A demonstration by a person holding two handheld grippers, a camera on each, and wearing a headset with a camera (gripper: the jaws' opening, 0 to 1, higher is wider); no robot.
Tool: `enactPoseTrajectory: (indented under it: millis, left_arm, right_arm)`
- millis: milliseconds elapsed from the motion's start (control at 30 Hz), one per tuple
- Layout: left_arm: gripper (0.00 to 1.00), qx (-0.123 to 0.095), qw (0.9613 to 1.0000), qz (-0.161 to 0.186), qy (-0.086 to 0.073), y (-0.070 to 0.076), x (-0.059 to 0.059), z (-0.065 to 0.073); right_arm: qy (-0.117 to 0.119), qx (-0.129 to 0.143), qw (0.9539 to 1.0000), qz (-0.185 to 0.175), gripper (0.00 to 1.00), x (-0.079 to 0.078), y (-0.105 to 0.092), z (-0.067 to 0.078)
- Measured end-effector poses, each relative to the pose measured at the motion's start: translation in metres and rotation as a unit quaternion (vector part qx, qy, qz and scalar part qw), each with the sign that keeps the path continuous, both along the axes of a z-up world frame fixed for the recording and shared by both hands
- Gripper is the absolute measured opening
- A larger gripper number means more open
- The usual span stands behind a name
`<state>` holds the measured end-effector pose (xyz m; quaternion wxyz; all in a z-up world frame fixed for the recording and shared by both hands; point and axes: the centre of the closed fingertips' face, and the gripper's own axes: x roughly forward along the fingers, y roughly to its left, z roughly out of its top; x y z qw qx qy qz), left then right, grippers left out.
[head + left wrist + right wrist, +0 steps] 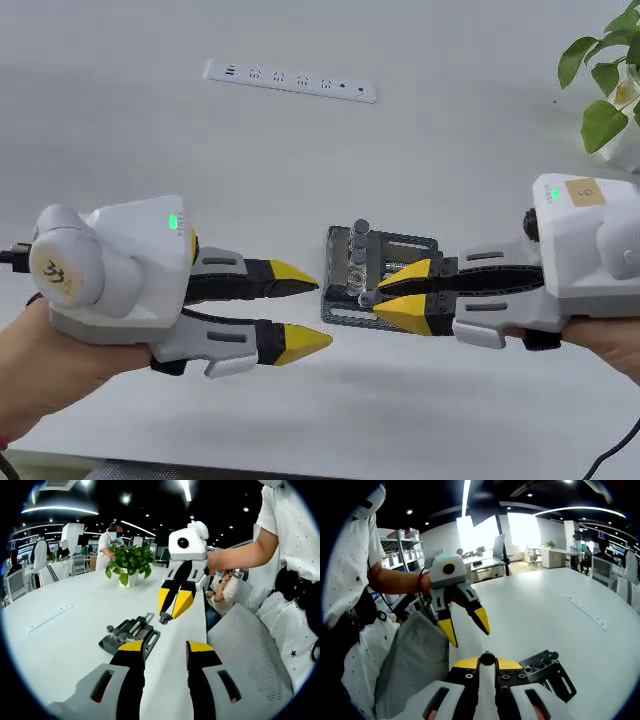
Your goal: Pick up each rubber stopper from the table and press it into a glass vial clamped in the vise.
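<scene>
My right gripper (390, 292) comes in from the right, shut on a small dark rubber stopper (368, 297) at its yellow tips. It hovers at the near edge of the dark grey vise (400, 245), where a row of capped glass vials (359, 250) stands clamped. The right gripper view shows the stopper (487, 658) pinched between the jaws, with the vise (547, 675) just to the right. My left gripper (305, 310) hangs open and empty left of the vise (127, 632). Its view faces the right gripper (169, 615) holding the stopper (163, 620).
A white power strip (290, 80) lies at the back of the white table. A potted plant (605, 80) stands at the far right. A grey mesh chair (250, 650) sits off the table edge. People stand in the background beyond the plant (127, 562).
</scene>
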<state>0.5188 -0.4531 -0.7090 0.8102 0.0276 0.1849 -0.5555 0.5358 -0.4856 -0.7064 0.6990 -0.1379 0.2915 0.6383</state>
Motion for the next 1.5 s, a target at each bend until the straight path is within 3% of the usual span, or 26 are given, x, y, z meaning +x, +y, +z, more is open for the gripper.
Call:
enactPoseTrajectory:
  millis: [400, 633, 733, 1000, 1400, 1500]
  left_arm:
    - [0.51, 0.013, 0.9989, 0.042, -0.02, 0.019, 0.01, -0.013]
    - [0.62, 0.006, 0.9975, 0.067, -0.023, 0.03, 0.014, -0.017]
    - [0.65, 0.013, 0.9971, 0.071, -0.024, 0.033, 0.014, -0.021]
    - [0.74, 0.014, 0.9955, 0.09, -0.024, 0.04, 0.016, -0.029]
    - [0.84, 0.004, 0.9942, 0.106, -0.017, 0.045, 0.018, -0.034]
    - [0.86, -0.002, 0.9939, 0.109, -0.015, 0.045, 0.017, -0.034]
  right_arm:
    - [-0.015, -0.09, 0.9958, 0.006, 0.06, 0.028, -0.004, -0.019]
    - [-0.024, -0.151, 0.988, 0.025, 0.06, 0.042, -0.004, -0.032]
    - [-0.026, -0.173, 0.984, 0.033, 0.06, 0.049, -0.004, -0.037]
    - [-0.048, -0.253, 0.9634, 0.075, 0.06, 0.063, -0.006, -0.056]
    - [-0.051, -0.316, 0.9396, 0.122, 0.06, 0.067, 0.004, -0.075]
    - [-0.054, -0.336, 0.9304, 0.136, 0.06, 0.067, 0.001, -0.08]
